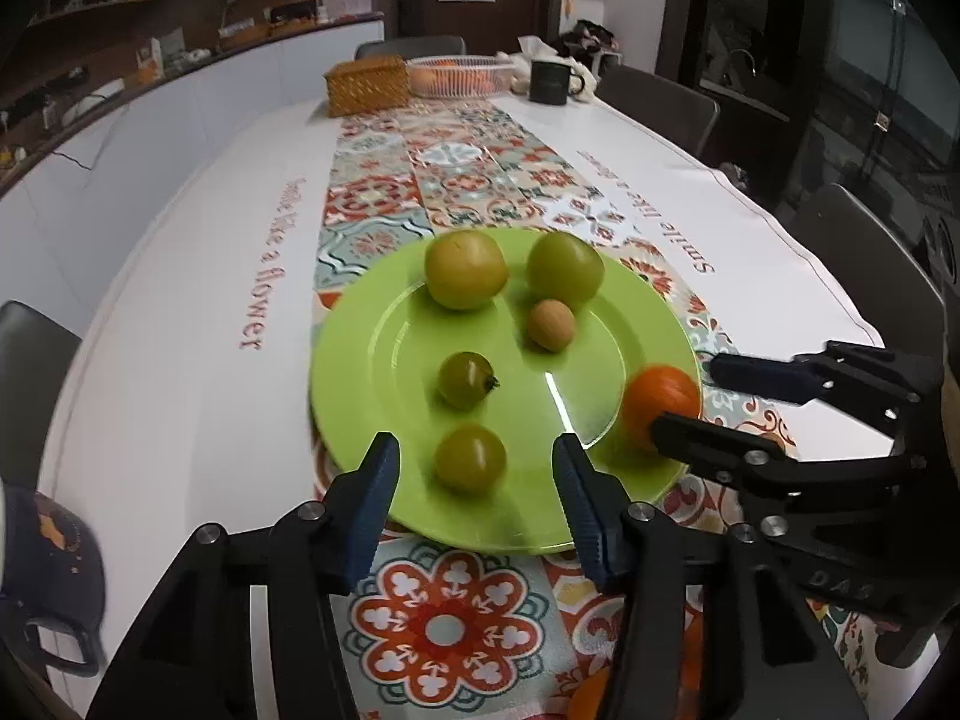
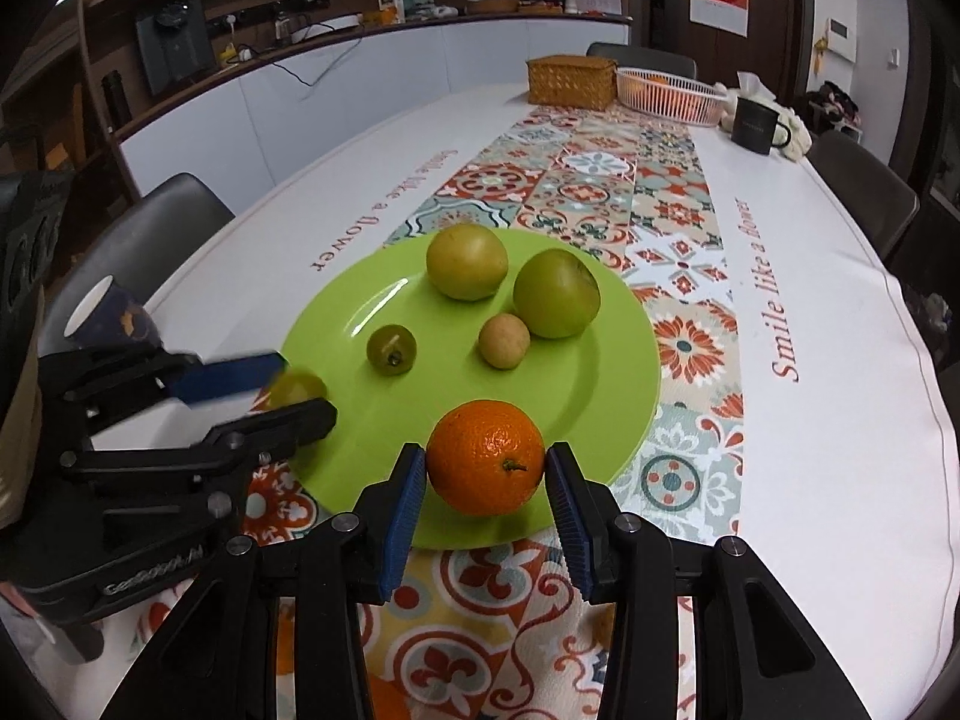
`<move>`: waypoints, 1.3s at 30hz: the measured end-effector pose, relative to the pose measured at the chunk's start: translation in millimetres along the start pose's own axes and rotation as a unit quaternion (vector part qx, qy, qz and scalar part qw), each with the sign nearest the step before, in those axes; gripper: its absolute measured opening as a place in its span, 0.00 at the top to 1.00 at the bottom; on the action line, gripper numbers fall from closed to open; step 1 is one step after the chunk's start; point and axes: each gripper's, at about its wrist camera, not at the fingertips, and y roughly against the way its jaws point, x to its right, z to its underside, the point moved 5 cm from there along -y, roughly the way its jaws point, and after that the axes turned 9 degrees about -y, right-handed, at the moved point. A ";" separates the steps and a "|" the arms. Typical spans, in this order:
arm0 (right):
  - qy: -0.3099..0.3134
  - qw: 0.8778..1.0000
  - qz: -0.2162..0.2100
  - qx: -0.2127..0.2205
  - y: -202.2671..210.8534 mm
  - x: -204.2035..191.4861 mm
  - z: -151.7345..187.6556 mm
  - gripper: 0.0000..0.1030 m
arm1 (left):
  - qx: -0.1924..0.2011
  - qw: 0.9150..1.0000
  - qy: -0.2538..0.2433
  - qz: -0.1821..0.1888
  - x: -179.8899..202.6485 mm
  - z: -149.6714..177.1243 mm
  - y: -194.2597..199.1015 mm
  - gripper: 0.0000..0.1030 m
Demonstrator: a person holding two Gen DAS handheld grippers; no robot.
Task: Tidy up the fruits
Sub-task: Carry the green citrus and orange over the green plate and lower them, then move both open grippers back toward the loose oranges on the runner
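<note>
A green plate (image 1: pixel 360 354) (image 2: pixel 618 372) lies on the patterned runner. On it are two large green fruits (image 1: pixel 465 269) (image 1: pixel 564 269), a small tan fruit (image 1: pixel 551 324), and two small green tomatoes (image 1: pixel 465 379) (image 1: pixel 470 457). My left gripper (image 1: pixel 477 468) is open, its fingers on either side of the nearest green tomato (image 2: pixel 294 390) without touching it. My right gripper (image 2: pixel 486 480) is shut on an orange (image 2: pixel 485 456) (image 1: pixel 657 405) at the plate's near edge.
A wicker box (image 2: pixel 571 81), a white basket with oranges (image 2: pixel 667 95) and a dark mug (image 2: pixel 755 123) stand at the table's far end. A dark cup (image 2: pixel 114 315) stands left of the plate. Chairs surround the table.
</note>
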 end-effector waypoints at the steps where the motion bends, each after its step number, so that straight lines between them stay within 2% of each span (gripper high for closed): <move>1: -0.004 1.000 0.003 0.006 3.2 2.0 0.1 0.50 | 0.001 1.000 -0.003 -0.005 -0.5 1.1 3.6 0.49; 5: -0.005 0.999 0.020 0.034 24.1 6.8 3.8 0.47 | 0.014 1.000 -0.010 -0.026 0.4 7.4 23.1 0.49; 12: 0.017 0.996 0.038 0.078 66.2 -2.7 17.2 0.41 | 0.048 0.997 -0.032 -0.054 12.3 16.0 69.4 0.40; 20: 0.003 0.992 0.041 0.121 119.6 -17.9 35.4 0.35 | 0.092 0.993 -0.038 -0.062 19.3 27.7 124.6 0.32; 23: -0.002 0.991 0.035 0.128 134.2 -25.3 45.8 0.35 | 0.102 0.992 -0.047 -0.065 23.2 33.7 139.3 0.27; 29: -0.001 0.990 0.037 0.133 150.2 -38.9 64.3 0.35 | 0.117 0.989 -0.057 -0.066 27.2 48.4 162.6 0.24; 39: -0.002 0.992 0.038 0.122 156.3 -52.9 92.1 0.35 | 0.116 0.987 -0.092 -0.059 35.2 68.3 167.6 0.21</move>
